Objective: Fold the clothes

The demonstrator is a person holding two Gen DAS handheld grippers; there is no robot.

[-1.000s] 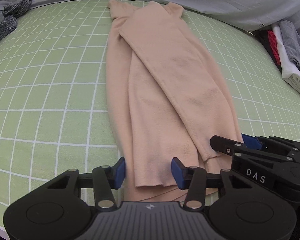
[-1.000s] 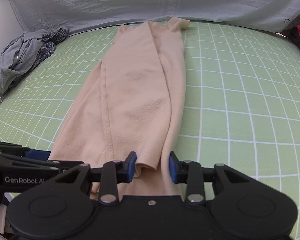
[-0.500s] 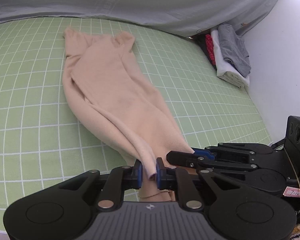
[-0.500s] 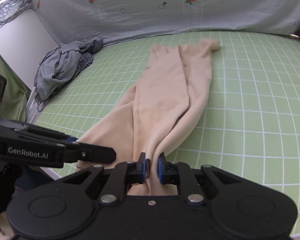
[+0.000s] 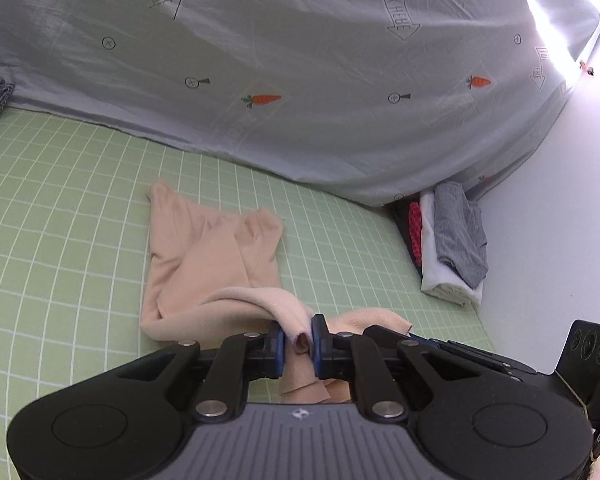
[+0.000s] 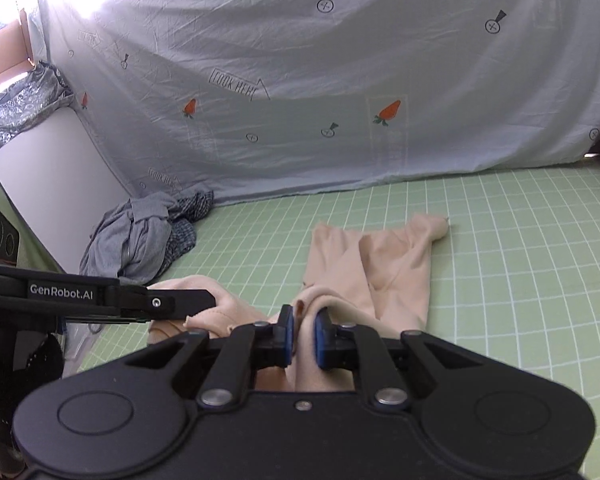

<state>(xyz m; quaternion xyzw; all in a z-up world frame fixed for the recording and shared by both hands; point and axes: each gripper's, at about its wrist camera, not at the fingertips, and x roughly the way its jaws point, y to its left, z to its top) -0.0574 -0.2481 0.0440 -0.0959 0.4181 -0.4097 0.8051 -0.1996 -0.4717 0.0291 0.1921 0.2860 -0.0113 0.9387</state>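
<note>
Peach garment (image 5: pixel 204 264) near end now lifted off green mat (image 5: pixel 60 240), clamped in both jaws; mid-fold, carrying toward far end.

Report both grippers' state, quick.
Left gripper: closed, fingers pinching the near end of the beige garment.
Right gripper: closed, fingers pinching the same garment's near end.
</note>
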